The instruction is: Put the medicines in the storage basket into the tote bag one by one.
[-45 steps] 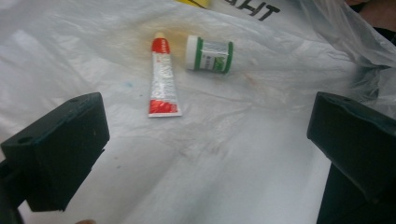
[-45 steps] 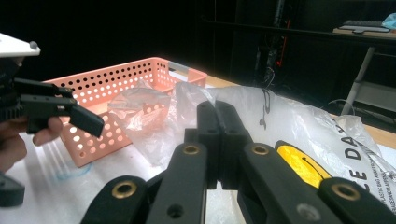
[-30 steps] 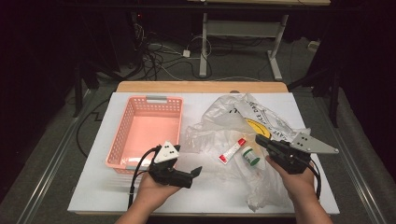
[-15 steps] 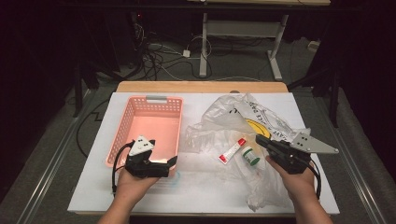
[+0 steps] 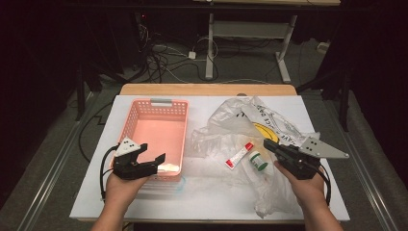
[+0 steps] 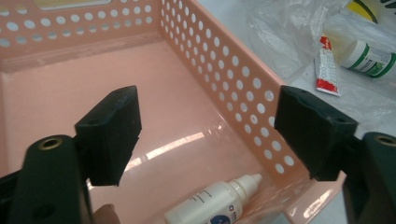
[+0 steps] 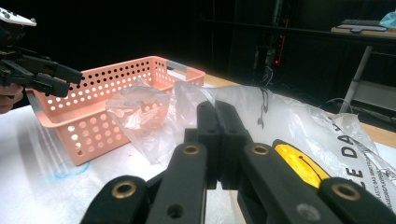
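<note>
Jaws of my left gripper (image 6: 208, 140) gape over the pink perforated plastic basket (image 6: 219, 88), where a small white dropper bottle (image 6: 212, 203) lies. My right gripper (image 7: 217, 140) is clenched empty beside the crumpled clear plastic bag (image 7: 299, 126).

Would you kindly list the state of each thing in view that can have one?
Left gripper: open, jaws spread over the basket, holding nothing.
Right gripper: shut, jaws together.
Pink basket: upright, one dropper bottle inside.
Dropper bottle: on its side, cap on.
Plastic bag: crumpled, lying on the table.
Red-and-white tube: lying flat, capped.
Green-and-white bottle: on its side.
</note>
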Motion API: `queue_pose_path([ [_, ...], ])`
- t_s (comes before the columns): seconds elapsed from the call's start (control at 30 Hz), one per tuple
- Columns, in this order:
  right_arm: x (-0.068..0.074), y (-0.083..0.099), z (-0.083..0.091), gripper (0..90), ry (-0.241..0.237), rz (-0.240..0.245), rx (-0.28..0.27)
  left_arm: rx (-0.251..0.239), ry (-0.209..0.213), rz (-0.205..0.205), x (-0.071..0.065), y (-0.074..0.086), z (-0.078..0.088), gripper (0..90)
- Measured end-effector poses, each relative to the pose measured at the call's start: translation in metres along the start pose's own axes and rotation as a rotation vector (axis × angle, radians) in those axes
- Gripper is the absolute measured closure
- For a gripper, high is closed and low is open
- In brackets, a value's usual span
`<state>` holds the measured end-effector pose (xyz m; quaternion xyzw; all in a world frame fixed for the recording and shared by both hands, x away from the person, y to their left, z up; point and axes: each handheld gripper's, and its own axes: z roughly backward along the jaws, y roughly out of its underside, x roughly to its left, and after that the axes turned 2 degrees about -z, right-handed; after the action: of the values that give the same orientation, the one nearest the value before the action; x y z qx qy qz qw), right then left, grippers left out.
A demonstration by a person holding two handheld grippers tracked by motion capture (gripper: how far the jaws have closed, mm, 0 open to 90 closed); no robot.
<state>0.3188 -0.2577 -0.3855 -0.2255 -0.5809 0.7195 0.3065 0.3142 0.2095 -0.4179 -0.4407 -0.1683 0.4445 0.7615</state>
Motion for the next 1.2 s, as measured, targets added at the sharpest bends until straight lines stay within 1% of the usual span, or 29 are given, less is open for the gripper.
queue_pose_path([
  [0.07, 0.0, 0.0, 0.0, 90.0, 0.002, -0.004, 0.002, 0.02, -0.011, 0.004, 0.001, -0.001, -0.001, 28.8],
  [0.1, 0.0, 0.0, -0.001, 90.0, 0.001, -0.001, 0.003, 0.023, -0.013, 0.011, 0.001, -0.001, -0.001, 28.9],
  [0.13, 0.0, 0.0, -0.001, 90.0, 0.0, -0.001, 0.005, 0.014, -0.014, 0.017, 0.001, -0.002, 0.0, 30.1],
  [0.17, 0.0, 0.0, -0.001, 90.0, 0.001, -0.002, 0.007, 0.012, -0.014, 0.016, 0.001, -0.003, 0.001, 34.7],
  [0.2, 0.0, 0.001, -0.001, 90.0, 0.001, -0.002, 0.008, 0.014, -0.026, 0.014, 0.001, -0.005, 0.002, 38.0],
  [0.37, -0.002, 0.001, -0.001, 90.0, 0.003, -0.004, 0.006, 0.066, -0.063, 0.002, -0.002, -0.012, 0.003, 39.4],
  [0.43, -0.002, 0.001, -0.001, 90.0, 0.003, -0.003, 0.005, 0.085, -0.072, 0.01, 0.001, -0.013, 0.006, 46.5],
  [0.47, -0.002, 0.001, -0.001, 90.0, 0.003, -0.005, 0.005, 0.096, -0.07, 0.016, 0.002, -0.014, 0.007, 52.5],
  [0.5, -0.001, 0.001, -0.001, 90.0, 0.002, -0.007, 0.006, 0.112, -0.07, 0.027, 0.004, -0.015, 0.007, 53.7],
  [0.53, -0.001, 0.001, -0.001, 90.0, 0.001, -0.003, 0.007, 0.133, -0.06, 0.035, 0.007, -0.015, 0.006, 53.8],
  [0.6, 0.0, 0.001, -0.002, 90.0, 0.001, -0.002, 0.01, 0.174, -0.031, 0.046, 0.012, -0.017, 0.004, 56.6],
  [0.63, 0.0, 0.001, -0.002, 90.0, 0.0, -0.003, 0.009, 0.204, -0.017, 0.041, 0.014, -0.019, 0.002, 57.1],
  [0.67, 0.0, 0.001, -0.002, 90.0, -0.001, -0.003, 0.008, 0.232, -0.005, 0.034, 0.015, -0.021, 0.0, 61.1],
  [0.7, 0.0, 0.001, -0.002, 90.0, 0.0, -0.004, 0.008, 0.257, 0.01, 0.032, 0.016, -0.023, -0.002, 61.7],
  [0.73, 0.0, 0.0, -0.002, 90.0, -0.001, -0.004, 0.008, 0.276, 0.025, 0.03, 0.016, -0.024, -0.003, 65.9],
  [0.77, -0.001, 0.0, -0.001, 90.0, -0.001, -0.004, 0.007, 0.295, 0.032, 0.019, 0.015, -0.025, -0.005, 70.6],
  [0.83, -0.001, 0.0, -0.001, 90.0, 0.002, -0.003, 0.002, 0.331, 0.03, -0.009, 0.012, -0.026, -0.008, 79.0],
  [0.93, -0.001, 0.0, 0.0, 90.0, 0.002, -0.003, 0.001, 0.388, 0.032, -0.035, 0.009, -0.025, -0.013, 87.9],
  [1.03, -0.001, 0.0, 0.0, 90.0, 0.001, -0.003, 0.0, 0.43, 0.028, -0.055, 0.007, -0.026, -0.016, 88.1],
  [1.1, -0.001, 0.0, 0.0, 90.0, 0.0, -0.005, 0.0, 0.469, 0.037, -0.081, 0.005, -0.028, -0.018, 88.1],
  [1.17, 0.0, 0.0, -0.001, 90.0, -0.001, -0.006, -0.001, 0.499, 0.036, -0.08, 0.005, -0.03, -0.022, 88.0],
  [1.2, 0.0, 0.0, -0.001, 90.0, -0.003, -0.005, -0.001, 0.516, 0.053, -0.064, 0.006, -0.03, -0.023, 88.0],
])
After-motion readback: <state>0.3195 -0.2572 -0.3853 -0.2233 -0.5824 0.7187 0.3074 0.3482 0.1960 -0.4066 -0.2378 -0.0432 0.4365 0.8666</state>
